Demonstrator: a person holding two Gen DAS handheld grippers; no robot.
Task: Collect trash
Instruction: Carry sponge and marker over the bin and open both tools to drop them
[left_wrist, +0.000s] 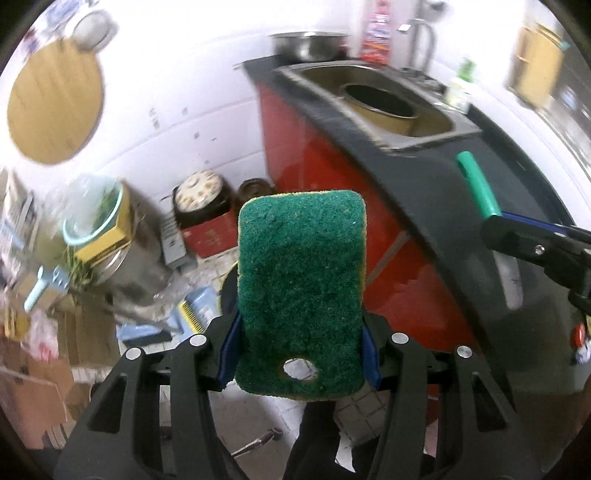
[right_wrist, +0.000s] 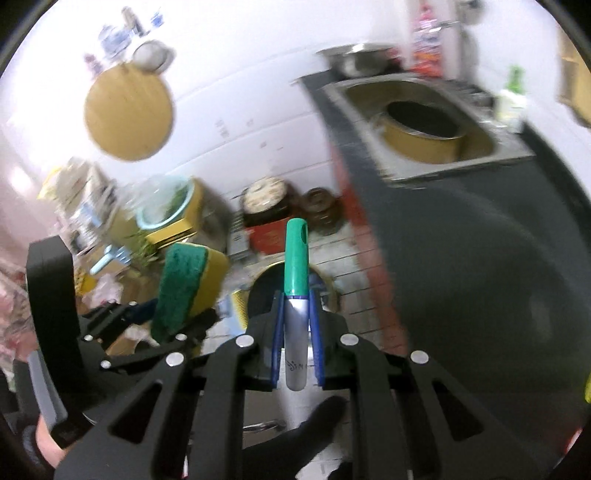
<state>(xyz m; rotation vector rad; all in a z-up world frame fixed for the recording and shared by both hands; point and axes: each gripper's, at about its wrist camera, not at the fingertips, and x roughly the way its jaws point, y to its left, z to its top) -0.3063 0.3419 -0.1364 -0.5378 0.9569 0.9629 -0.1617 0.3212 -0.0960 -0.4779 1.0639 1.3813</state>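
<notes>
My left gripper (left_wrist: 300, 332) is shut on a green and yellow sponge (left_wrist: 301, 291) with a hole near its bottom, held upright in the air beside the counter. It also shows in the right wrist view, the sponge (right_wrist: 186, 280) at the left. My right gripper (right_wrist: 297, 325) is shut on a marker (right_wrist: 296, 295) with a green cap and silver body, pointing forward. The marker's green cap (left_wrist: 478, 184) shows at the right of the left wrist view. A round black bin (right_wrist: 266, 291) with a yellowish rim lies on the floor below both grippers, partly hidden.
A dark counter (left_wrist: 424, 199) on a red cabinet (left_wrist: 332, 206) runs right, with a steel sink (left_wrist: 373, 103) holding a yellow pot. Cluttered boxes (left_wrist: 40, 369), pots (left_wrist: 199, 199) and a steel drum (left_wrist: 129, 266) stand on the tiled floor left. A round wooden board (left_wrist: 55, 107) hangs on the wall.
</notes>
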